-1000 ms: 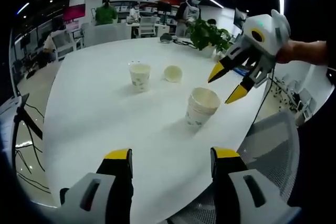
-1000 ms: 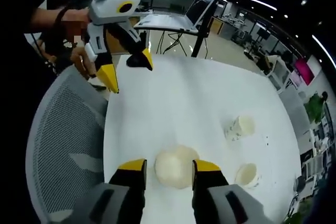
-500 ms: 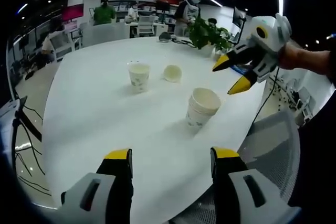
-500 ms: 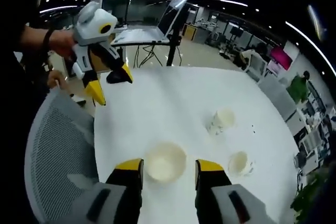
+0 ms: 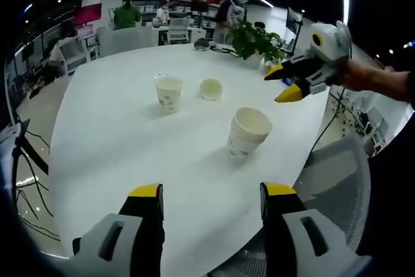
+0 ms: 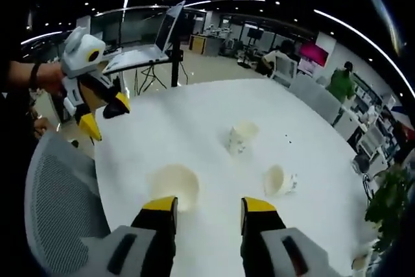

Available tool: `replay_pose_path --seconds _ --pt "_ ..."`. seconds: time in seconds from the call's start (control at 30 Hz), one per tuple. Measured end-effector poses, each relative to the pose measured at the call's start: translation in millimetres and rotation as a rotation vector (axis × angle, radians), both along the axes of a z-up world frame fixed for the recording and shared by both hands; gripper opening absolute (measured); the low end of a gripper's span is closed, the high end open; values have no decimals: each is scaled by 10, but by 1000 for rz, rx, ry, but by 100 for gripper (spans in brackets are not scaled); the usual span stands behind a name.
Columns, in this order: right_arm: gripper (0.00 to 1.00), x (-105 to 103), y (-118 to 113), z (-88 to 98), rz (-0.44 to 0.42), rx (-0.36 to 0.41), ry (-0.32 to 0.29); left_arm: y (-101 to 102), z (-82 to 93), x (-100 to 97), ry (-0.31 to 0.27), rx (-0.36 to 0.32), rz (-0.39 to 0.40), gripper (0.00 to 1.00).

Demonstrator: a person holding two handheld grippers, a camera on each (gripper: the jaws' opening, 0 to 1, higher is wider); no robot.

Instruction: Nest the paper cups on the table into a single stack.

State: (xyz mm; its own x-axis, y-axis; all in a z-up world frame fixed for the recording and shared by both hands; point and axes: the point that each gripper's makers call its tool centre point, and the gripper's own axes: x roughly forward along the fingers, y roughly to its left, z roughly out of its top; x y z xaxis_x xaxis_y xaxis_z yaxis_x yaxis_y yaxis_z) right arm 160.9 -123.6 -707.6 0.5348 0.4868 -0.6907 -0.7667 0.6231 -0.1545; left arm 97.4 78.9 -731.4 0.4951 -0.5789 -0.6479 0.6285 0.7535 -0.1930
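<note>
- Lying tipped on its side, loose paper cup sits just ahead-right of the right gripper, mouth toward it; jaws apart, empty.
- Nested stack nearest; upright cup beyond.
- Left gripper apart, empty, farther off.

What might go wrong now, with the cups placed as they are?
The tipped cup lies on its side, so it may roll when a gripper nudges it. The nested stack stands near the table edge by the chair; a push could knock it off. Both grippers are open and empty.
</note>
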Motion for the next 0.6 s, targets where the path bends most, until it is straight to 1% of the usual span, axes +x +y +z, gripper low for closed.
replay_pose_path --seconds 0.13,0.27,0.33,0.37,0.4,0.47,0.5,0.6 --pt "38 158 -142 -10 -127 17 -16 17 -9 6 2 1 5 59" --pt "38 378 -269 -77 -218 20 -39 41 -15 16 4 1 11 59" --pt "38 438 -309 -65 -256 16 -51 53 -19 20 5 3 11 59" --pt "38 522 -367 -87 -297 11 -65 63 -25 24 6 2 13 59" --pt "38 567 -396 -109 -317 7 -71 57 -27 18 7 2 14 59" --pt "37 596 -436 -124 -385 17 -56 57 -35 17 9 4 14 59" --pt "37 666 -463 -193 -429 34 -45 59 -38 20 10 4 14 59" --pt "37 778 -483 -294 -483 47 -36 66 -54 19 13 7 12 59"
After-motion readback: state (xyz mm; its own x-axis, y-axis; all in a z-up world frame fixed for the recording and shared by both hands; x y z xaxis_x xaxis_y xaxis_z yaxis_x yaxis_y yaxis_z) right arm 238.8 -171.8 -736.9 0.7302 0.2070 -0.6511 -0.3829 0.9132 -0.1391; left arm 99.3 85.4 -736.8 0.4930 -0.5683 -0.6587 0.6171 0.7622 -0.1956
